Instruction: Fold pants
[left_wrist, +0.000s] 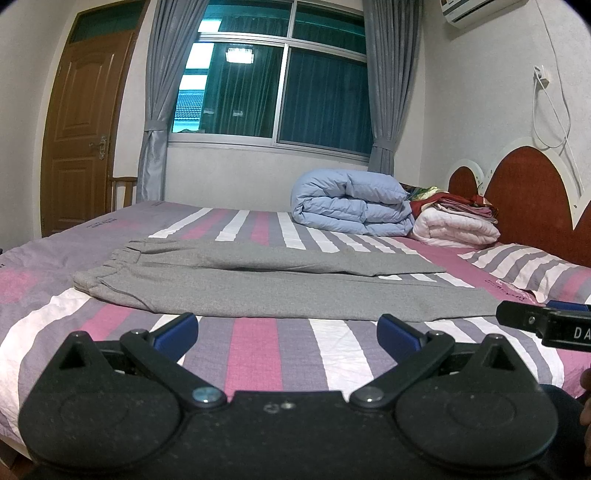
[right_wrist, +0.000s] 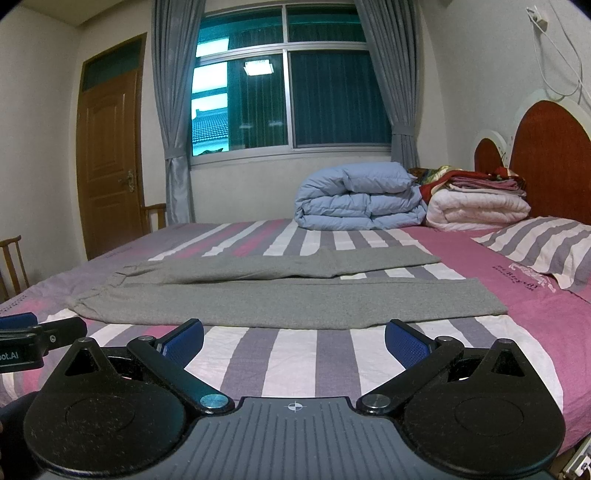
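Note:
Grey pants (left_wrist: 280, 284) lie flat across the striped bed, waistband at the left, both legs running right, side by side with a small gap near the hems. They also show in the right wrist view (right_wrist: 288, 295). My left gripper (left_wrist: 288, 332) is open and empty, held just short of the near leg's edge. My right gripper (right_wrist: 295, 339) is open and empty, also just short of the near leg. The right gripper's tip shows at the right of the left wrist view (left_wrist: 532, 317). The left gripper's tip shows at the left of the right wrist view (right_wrist: 37, 328).
A rolled blue duvet (left_wrist: 351, 203) and a white quilt with folded cloths (left_wrist: 458, 221) sit at the back right of the bed. A striped pillow (right_wrist: 543, 243) lies by the red headboard (right_wrist: 550, 162). A door and window are behind.

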